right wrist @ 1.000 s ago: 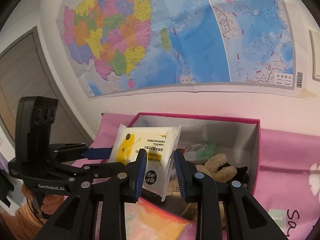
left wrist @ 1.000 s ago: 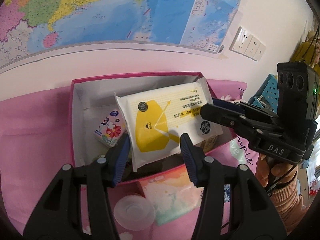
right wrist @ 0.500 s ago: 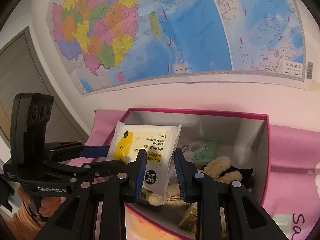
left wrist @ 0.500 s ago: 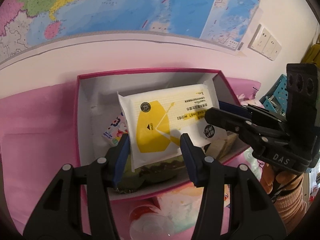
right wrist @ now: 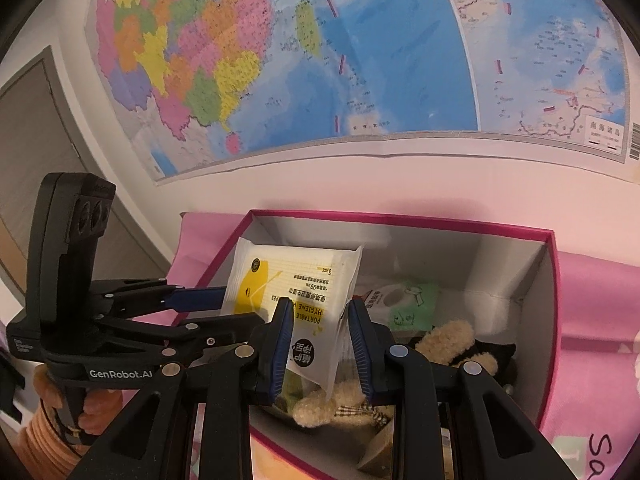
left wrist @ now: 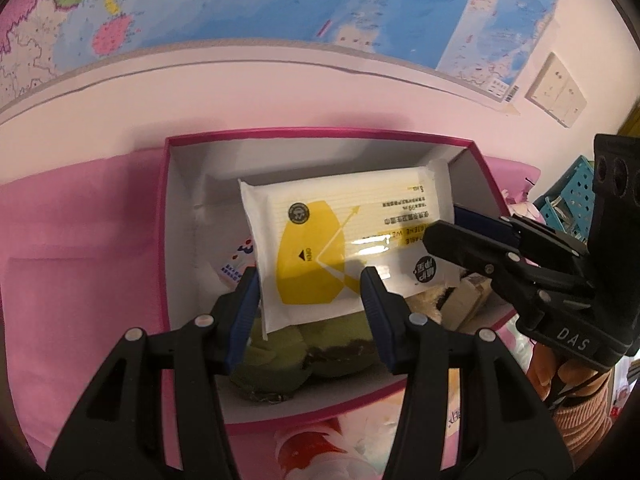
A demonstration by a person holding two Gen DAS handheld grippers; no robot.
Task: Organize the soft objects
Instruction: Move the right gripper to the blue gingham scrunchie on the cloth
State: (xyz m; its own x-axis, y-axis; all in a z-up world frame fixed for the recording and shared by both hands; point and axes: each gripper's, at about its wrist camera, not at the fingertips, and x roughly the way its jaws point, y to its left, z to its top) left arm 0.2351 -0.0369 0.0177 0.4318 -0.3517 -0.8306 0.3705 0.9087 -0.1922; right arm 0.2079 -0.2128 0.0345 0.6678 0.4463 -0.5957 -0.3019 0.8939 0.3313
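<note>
Holding the wet wipes pack from both ends, so it hangs over the open pink box, tilted with its far edge higher. The left hand-held gripper is partly open, its blue pads pressed on either side of the pack's yellow-printed end. The right hand-held gripper is narrower, pinching the thin sealed end with the dark round sticker between its pads. Each gripper shows up in the other's camera too, coming in from the side with a hand wrapped around its handle. Down in the box, right under the pack, there's a green plush thing, a beige fuzzy toy, a small tissue pack with a flower print and a green-and-white packet. The box sits on a pink cloth against the wall, under a big map.
</note>
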